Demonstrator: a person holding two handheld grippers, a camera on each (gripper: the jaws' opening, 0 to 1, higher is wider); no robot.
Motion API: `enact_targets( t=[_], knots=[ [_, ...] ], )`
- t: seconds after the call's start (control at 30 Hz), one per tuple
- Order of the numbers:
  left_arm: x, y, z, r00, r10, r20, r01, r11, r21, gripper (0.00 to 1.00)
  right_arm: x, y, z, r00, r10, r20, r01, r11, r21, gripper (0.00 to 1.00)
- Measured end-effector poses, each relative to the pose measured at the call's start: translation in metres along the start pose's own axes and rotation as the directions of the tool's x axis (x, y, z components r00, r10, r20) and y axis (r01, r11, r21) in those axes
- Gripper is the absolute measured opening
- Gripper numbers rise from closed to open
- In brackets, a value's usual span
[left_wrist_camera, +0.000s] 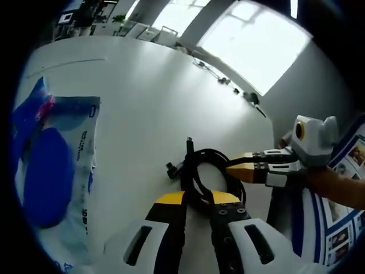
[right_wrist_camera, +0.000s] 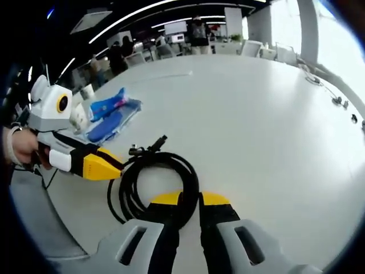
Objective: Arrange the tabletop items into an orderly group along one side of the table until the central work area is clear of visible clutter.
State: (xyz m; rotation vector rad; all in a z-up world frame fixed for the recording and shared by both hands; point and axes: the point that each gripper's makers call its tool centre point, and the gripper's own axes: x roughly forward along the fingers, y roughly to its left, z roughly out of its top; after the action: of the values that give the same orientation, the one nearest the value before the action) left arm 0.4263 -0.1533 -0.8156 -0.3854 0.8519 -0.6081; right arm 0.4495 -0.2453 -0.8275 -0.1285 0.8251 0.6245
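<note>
Two grippers meet on the coiled black cable (right_wrist_camera: 151, 182), which lies on the white surface (right_wrist_camera: 256, 125). Our left gripper (left_wrist_camera: 197, 201) and right gripper (right_wrist_camera: 190, 200) both have their fingers clamped on the loops. We should lift together, keeping the coil from springing open. Only the right gripper view shows people and chairs beyond the blue packet (right_wrist_camera: 111, 117).

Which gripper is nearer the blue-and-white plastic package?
Left. The left gripper grips the black coiled cable on the side facing the package; the right gripper grips its far side.
</note>
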Motion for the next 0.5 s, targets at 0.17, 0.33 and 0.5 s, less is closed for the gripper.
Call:
enact_targets(
  t=[0.17, 0.33, 0.5],
  knots=[
    [-0.006, -0.001, 0.001, 1.000, 0.005, 0.016, -0.005, 1.000, 0.023, 0.17, -0.005, 0.006, 0.003, 1.000, 0.010, 0.023, -0.009, 1.000, -0.007, 0.19],
    [-0.011, -0.001, 0.002, 1.000, 0.005, 0.023, -0.006, 0.999, 0.050, 0.25, -0.007, 0.007, 0.006, 0.999, 0.011, 0.042, -0.010, 1.000, -0.017, 0.29],
    [-0.019, -0.002, 0.008, 0.998, 0.004, 0.057, -0.009, 0.996, 0.085, 0.31, -0.010, 0.010, 0.010, 0.998, 0.020, 0.062, -0.019, 1.000, -0.024, 0.34]
  ],
)
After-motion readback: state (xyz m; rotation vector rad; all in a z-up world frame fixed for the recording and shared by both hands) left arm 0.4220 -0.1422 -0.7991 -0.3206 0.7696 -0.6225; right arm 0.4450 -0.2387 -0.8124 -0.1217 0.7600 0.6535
